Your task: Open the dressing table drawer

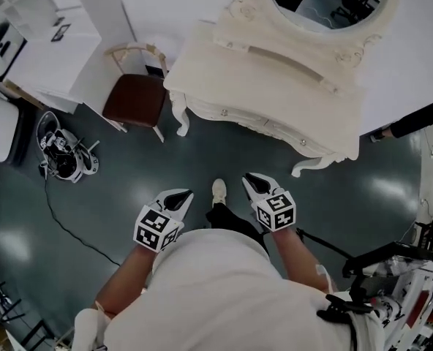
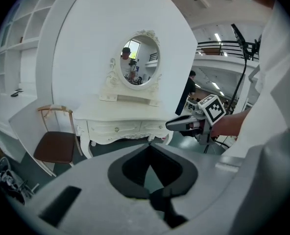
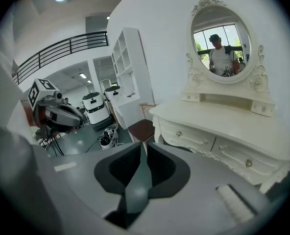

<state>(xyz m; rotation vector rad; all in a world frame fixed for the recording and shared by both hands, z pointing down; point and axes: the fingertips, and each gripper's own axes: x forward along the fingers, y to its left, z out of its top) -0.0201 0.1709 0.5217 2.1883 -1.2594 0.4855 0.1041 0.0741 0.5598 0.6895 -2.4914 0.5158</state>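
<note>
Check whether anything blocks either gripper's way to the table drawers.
Nothing visible does. Only bare floor lies between the left gripper, the right gripper and the drawers. The chair stands beside the table, off that path.

Worn: white short-sleeved shirt (image 1: 216,291), black trousers (image 1: 235,219), white shoe (image 1: 219,190). Tools: left gripper (image 1: 183,193), right gripper (image 1: 253,177), both smooth pale grey shell, black pointed jaws, dark recess round jaw base. Each bears cube with black-and-white square markers (image 1: 156,229).
</note>
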